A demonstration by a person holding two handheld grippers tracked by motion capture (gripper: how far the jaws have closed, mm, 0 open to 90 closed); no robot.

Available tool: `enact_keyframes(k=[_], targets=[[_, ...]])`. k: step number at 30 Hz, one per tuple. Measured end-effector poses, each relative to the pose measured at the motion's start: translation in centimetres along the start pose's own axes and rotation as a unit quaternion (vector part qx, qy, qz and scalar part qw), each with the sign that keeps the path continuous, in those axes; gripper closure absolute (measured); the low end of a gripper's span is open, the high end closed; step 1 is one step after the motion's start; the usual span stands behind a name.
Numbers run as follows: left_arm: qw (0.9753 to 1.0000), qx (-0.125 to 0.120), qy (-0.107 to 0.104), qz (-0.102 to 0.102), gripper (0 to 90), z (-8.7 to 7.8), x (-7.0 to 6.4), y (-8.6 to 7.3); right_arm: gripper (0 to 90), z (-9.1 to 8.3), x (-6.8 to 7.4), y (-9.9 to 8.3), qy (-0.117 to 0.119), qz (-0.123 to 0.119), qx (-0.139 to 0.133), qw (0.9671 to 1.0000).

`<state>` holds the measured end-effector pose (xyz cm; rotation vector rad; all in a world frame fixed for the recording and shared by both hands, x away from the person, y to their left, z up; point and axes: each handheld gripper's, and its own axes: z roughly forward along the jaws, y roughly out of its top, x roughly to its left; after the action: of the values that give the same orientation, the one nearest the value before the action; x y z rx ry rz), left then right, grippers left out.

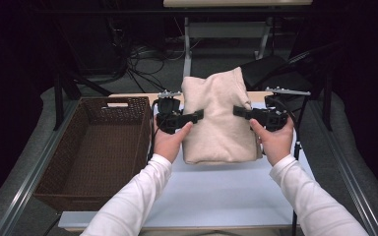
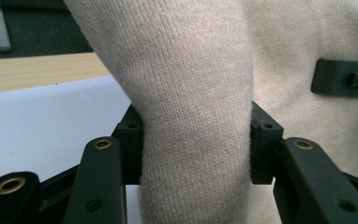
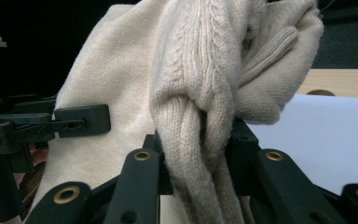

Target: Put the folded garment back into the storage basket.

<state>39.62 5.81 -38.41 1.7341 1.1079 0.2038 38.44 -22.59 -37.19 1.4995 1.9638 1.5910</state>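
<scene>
**A:** How far along?

**B:** High view: my left tool (image 1: pixel 197 116) and right tool (image 1: pixel 238 111) hold the folded beige sweater (image 1: pixel 220 129) above the table (image 1: pixel 216 194); the basket (image 1: pixel 96 147) waits empty. Left gripper view: jaws clamp soft knit. Right gripper view: clamping a bunched ribbed fold.

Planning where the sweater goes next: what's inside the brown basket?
The wicker basket looks empty: bare woven floor and walls. Its near-right inside corner is hidden behind the left sleeve.
</scene>
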Motion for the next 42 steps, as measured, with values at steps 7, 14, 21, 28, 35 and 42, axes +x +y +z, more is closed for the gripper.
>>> enact_keyframes(k=[7,14,21,28,35,42], targets=[[0.9998,-0.012,0.001,0.016,52.2,-1.2,-0.4,-0.5,70.8,-0.7,1.0,-0.5,0.005,-0.023,-0.013,0.9996],[0.9999,-0.007,0.001,0.013,52.2,-2.1,-0.5,-0.8,70.8,-0.9,1.6,-0.8,0.014,-0.026,-0.011,0.9995],[0.9999,-0.011,-0.001,0.007,52.2,-3.3,-0.3,-1.0,70.8,-1.0,2.5,-0.9,0.023,-0.029,-0.009,0.9993],[0.9999,-0.011,0.0,0.001,52.2,-5.3,-0.2,-1.0,70.8,-1.3,4.3,-0.6,0.036,-0.04,-0.003,0.9986],[0.9999,-0.011,0.002,-0.001,52.2,-7.5,0.5,-1.4,70.8,-0.9,6.3,-0.8,0.053,-0.055,0.001,0.9971],[0.9999,-0.01,0.009,-0.005,52.2,-8.7,1.8,-1.5,70.8,0.4,7.6,-0.8,0.06,-0.065,0.011,0.996]])
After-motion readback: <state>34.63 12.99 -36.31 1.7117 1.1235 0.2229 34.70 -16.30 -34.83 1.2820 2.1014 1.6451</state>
